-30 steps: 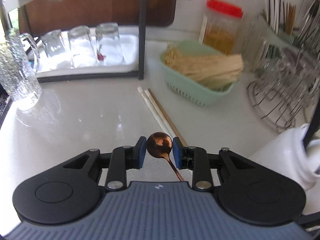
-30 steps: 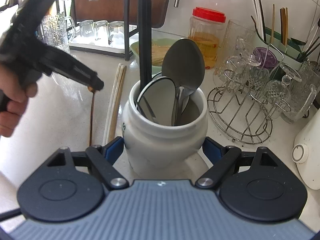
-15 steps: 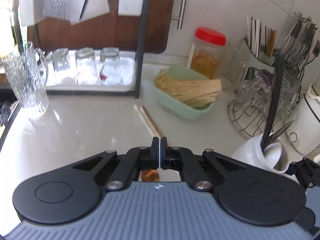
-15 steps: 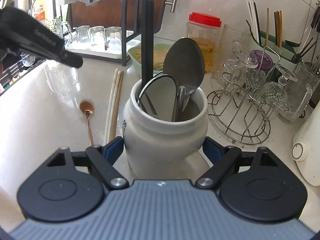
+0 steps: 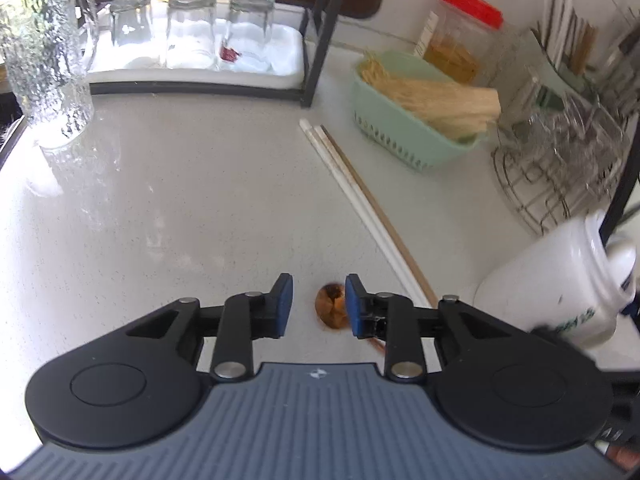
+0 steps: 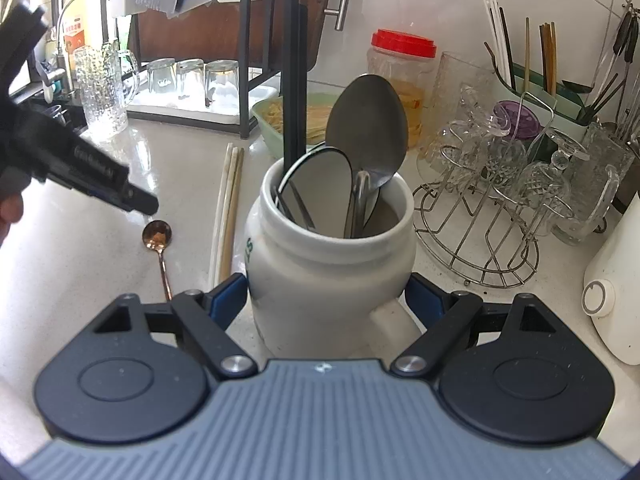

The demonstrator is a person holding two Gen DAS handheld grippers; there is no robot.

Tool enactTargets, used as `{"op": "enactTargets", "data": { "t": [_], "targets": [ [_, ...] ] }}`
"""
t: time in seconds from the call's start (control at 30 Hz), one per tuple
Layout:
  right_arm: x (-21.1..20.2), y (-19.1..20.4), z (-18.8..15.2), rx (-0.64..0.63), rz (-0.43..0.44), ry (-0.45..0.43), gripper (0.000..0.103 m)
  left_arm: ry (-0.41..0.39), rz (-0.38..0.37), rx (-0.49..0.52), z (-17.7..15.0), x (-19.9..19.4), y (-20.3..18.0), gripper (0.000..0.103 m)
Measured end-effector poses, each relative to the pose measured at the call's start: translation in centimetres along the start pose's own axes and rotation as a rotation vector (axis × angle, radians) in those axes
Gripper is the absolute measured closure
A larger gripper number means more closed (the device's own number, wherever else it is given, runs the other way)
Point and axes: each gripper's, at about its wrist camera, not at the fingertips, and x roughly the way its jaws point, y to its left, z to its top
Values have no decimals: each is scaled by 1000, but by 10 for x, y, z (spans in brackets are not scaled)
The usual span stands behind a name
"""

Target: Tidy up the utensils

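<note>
A small copper spoon [image 5: 331,307] [image 6: 157,234] lies flat on the pale counter. My left gripper [image 5: 319,296] hovers just over its bowl. Its jaws are opening, and the bowl shows between the blue pads without touching them. In the right wrist view the left gripper [image 6: 144,202] hangs a little above the spoon. My right gripper [image 6: 326,294] is shut on the white ceramic jar [image 6: 328,264] [image 5: 560,280], one pad on each side. The jar holds a large steel spoon [image 6: 368,128], a flat ladle [image 6: 320,188] and a black handle [image 6: 294,80]. Loose chopsticks [image 5: 360,196] [image 6: 228,200] lie between spoon and jar.
A green basket [image 5: 404,136] of sticks, a red-lidded jar [image 6: 400,68] and a chopstick holder [image 6: 532,92] stand at the back. A wire rack of glasses [image 6: 500,200] and a white appliance [image 6: 612,300] are right. A glass pitcher [image 5: 44,72] and black rack post [image 5: 320,40] stand left.
A second ago the left gripper held the copper spoon hanging. The spoon then lay on the counter with the jaws shut above it. Now the jaws have opened lower over its bowl. The right gripper is unchanged.
</note>
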Motion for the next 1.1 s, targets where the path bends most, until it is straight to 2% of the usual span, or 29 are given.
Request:
{"op": "enactTargets", "data": {
  "t": [0.2,0.3,0.47,0.53,0.6,0.63,0.9,1.1],
  "targets": [
    [-1,-1,-3,-13,9,-14,15,-9,-39,2,-13,12,5,70],
    [-1,-3,-4,-25,20,-19,15,-8,-84,-1,-14,13,7,71],
    [0,-6,-4,-44,38,-24,15,-9,-102,-8,-10,16,6,72],
    [0,-6,-4,-50,44,-28,15,-8,-102,-8,-10,17,5,76],
    [0,-7,-4,-57,50,-31,15,0,-83,-12,-8,19,4,91],
    [0,-7,-5,-59,53,-33,15,6,-85,-22,-6,21,4,95],
    [1,-9,-5,-68,61,-39,15,9,-92,-29,-11,19,-3,99],
    [0,-9,-6,-64,60,-44,15,-17,-83,-29,-17,1,-10,101]
  ]
}}
